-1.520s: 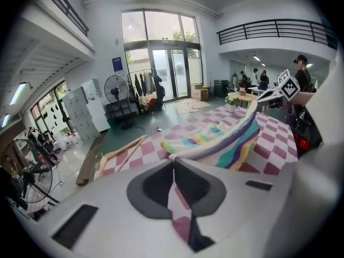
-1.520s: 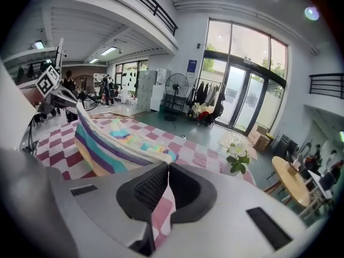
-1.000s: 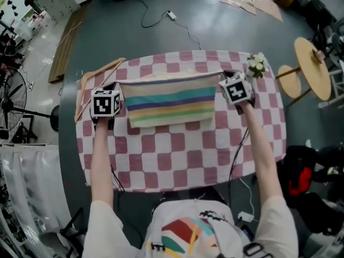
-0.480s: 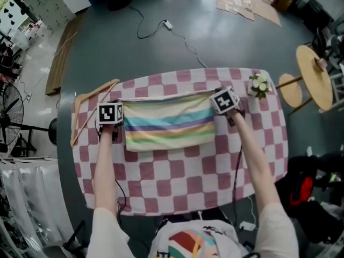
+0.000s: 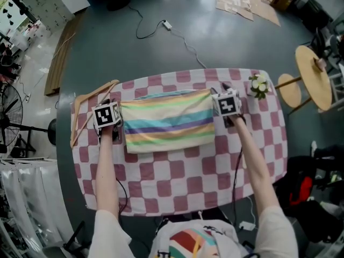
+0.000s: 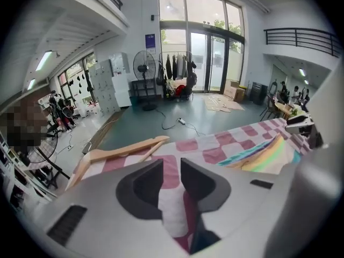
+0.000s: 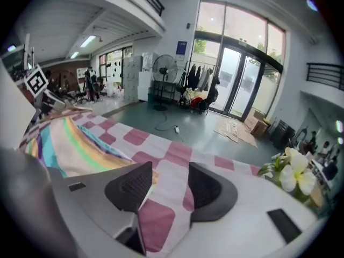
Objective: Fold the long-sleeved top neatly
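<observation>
The striped long-sleeved top [image 5: 169, 120] lies folded into a flat rectangle on the far half of the pink-and-white checked table [image 5: 177, 171]. My left gripper [image 5: 107, 104] stands just off the top's left edge, and my right gripper [image 5: 223, 89] just off its right edge. In the left gripper view the jaws [image 6: 171, 171] have just been opening, with only tablecloth between them and the top [image 6: 266, 155] to the right. The right gripper's jaws [image 7: 169, 179] have also just been opening over bare cloth, the top [image 7: 70, 138] lying beside the left jaw.
A wooden hanger [image 5: 86, 104] lies at the table's far left corner, close to my left gripper. A small bunch of white flowers [image 5: 259, 84] stands at the far right corner. Round wooden stools [image 5: 314, 74] stand beyond the right edge. A cable [image 5: 177, 34] runs across the floor.
Both grippers have opened and let go of the top's far corners. The top now lies flat with its yellow and green far band showing. Both hands have sunk to the table.
</observation>
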`<state>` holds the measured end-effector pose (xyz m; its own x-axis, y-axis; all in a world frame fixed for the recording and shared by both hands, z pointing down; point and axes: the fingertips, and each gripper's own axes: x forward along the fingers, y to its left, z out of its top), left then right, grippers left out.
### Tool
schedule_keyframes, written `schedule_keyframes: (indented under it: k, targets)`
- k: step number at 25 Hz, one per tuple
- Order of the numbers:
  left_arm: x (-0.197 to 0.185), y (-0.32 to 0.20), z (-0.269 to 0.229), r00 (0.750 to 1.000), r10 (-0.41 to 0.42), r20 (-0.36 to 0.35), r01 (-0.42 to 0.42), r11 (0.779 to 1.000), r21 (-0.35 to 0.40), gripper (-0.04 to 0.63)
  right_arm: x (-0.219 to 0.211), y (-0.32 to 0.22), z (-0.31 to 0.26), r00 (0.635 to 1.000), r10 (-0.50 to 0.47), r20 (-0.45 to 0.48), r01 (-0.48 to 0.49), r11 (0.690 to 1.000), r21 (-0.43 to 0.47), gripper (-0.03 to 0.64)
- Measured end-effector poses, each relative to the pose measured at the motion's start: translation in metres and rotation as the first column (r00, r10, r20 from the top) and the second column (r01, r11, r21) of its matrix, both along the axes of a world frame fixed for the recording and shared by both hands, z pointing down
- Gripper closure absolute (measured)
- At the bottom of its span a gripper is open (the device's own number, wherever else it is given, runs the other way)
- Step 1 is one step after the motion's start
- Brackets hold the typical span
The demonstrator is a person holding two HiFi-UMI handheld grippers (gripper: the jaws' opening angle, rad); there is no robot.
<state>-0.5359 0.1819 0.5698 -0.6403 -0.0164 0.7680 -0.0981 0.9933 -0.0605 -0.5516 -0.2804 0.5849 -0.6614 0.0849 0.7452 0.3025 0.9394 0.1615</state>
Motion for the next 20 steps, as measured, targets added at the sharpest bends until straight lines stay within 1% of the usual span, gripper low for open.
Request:
schedule_keyframes:
  k: [2, 3, 4, 5, 6, 7, 8, 9, 10, 11, 12, 13, 14, 15, 16, 18, 19, 20]
  targets:
    - [0.005, -0.004, -0.017, 0.998, -0.001, 0.056, 0.0, 1.0, 0.016, 0.511, 0.004, 0.001, -0.024, 0.997, 0.025, 0.074, -0.021, 0.998, -0.054, 0.428]
    - [0.011, -0.009, -0.026, 0.996, 0.006, 0.09, -0.009, 0.999, 0.033, 0.511, 0.009, -0.001, -0.038, 0.992, 0.041, 0.118, -0.032, 0.996, -0.078, 0.426]
    - [0.018, -0.018, -0.037, 0.992, 0.015, 0.128, -0.023, 0.998, 0.061, 0.511, 0.016, 0.001, -0.051, 0.987, 0.061, 0.152, -0.042, 0.992, -0.123, 0.425]
    - [0.028, -0.03, -0.051, 0.985, 0.026, 0.172, -0.044, 0.994, 0.103, 0.511, 0.027, 0.007, -0.063, 0.982, 0.082, 0.173, -0.047, 0.98, -0.196, 0.425]
    - [0.04, -0.044, -0.067, 0.973, 0.034, 0.227, -0.071, 0.985, 0.158, 0.512, 0.04, 0.014, -0.074, 0.977, 0.106, 0.187, -0.049, 0.957, -0.286, 0.426]
    - [0.055, -0.06, -0.085, 0.955, 0.037, 0.293, -0.105, 0.97, 0.218, 0.513, 0.056, 0.021, -0.085, 0.971, 0.136, 0.197, -0.051, 0.921, -0.386, 0.426]
    - [0.072, -0.076, -0.105, 0.93, 0.034, 0.366, -0.143, 0.951, 0.274, 0.527, 0.075, 0.029, -0.096, 0.964, 0.172, 0.201, -0.054, 0.871, -0.489, 0.426]
    - [0.091, -0.091, -0.124, 0.9, 0.025, 0.435, -0.179, 0.931, 0.319, 0.562, 0.095, 0.035, -0.106, 0.957, 0.214, 0.197, -0.061, 0.809, -0.585, 0.426]
    - [0.112, -0.105, -0.142, 0.871, 0.012, 0.492, -0.211, 0.912, 0.351, 0.572, 0.116, 0.041, -0.113, 0.949, 0.259, 0.182, -0.074, 0.74, -0.669, 0.426]
    - [0.133, -0.117, -0.156, 0.845, -0.002, 0.534, -0.235, 0.897, 0.375, 0.585, 0.137, 0.045, -0.117, 0.941, 0.302, 0.155, -0.093, 0.668, -0.738, 0.426]
    - [0.153, -0.128, -0.167, 0.826, -0.012, 0.563, -0.256, 0.883, 0.394, 0.588, 0.157, 0.048, -0.116, 0.932, 0.341, 0.119, -0.118, 0.597, -0.793, 0.426]
    - [0.173, -0.139, -0.175, 0.813, -0.014, 0.582, -0.276, 0.871, 0.407, 0.589, 0.176, 0.051, -0.112, 0.924, 0.373, 0.078, -0.145, 0.533, -0.834, 0.426]
    - [0.191, -0.149, -0.18, 0.805, -0.009, 0.593, -0.294, 0.861, 0.414, 0.589, 0.192, 0.054, -0.105, 0.916, 0.399, 0.036, -0.174, 0.479, -0.86, 0.426]
    - [0.207, -0.157, -0.181, 0.803, 0.001, 0.596, -0.308, 0.857, 0.413, 0.589, 0.208, 0.056, -0.096, 0.908, 0.418, -0.004, -0.203, 0.433, -0.878, 0.425]
    - [0.222, -0.164, -0.181, 0.804, 0.014, 0.594, -0.315, 0.858, 0.406, 0.589, 0.222, 0.059, -0.086, 0.901, 0.431, -0.042, -0.229, 0.391, -0.892, 0.416]
    - [0.246, -0.174, -0.176, 0.815, 0.038, 0.578, -0.32, 0.861, 0.394, 0.589, 0.245, 0.064, -0.071, 0.89, 0.442, -0.109, -0.264, 0.306, -0.915, 0.366]
    - [0.256, -0.177, -0.174, 0.822, 0.044, 0.568, -0.32, 0.86, 0.397, 0.589, 0.255, 0.068, -0.065, 0.884, 0.446, -0.142, -0.282, 0.264, -0.922, 0.354]
    - [0.264, -0.179, -0.171, 0.828, 0.045, 0.559, -0.318, 0.859, 0.402, 0.589, 0.263, 0.07, -0.058, 0.877, 0.45, -0.17, -0.301, 0.238, -0.923, 0.346]
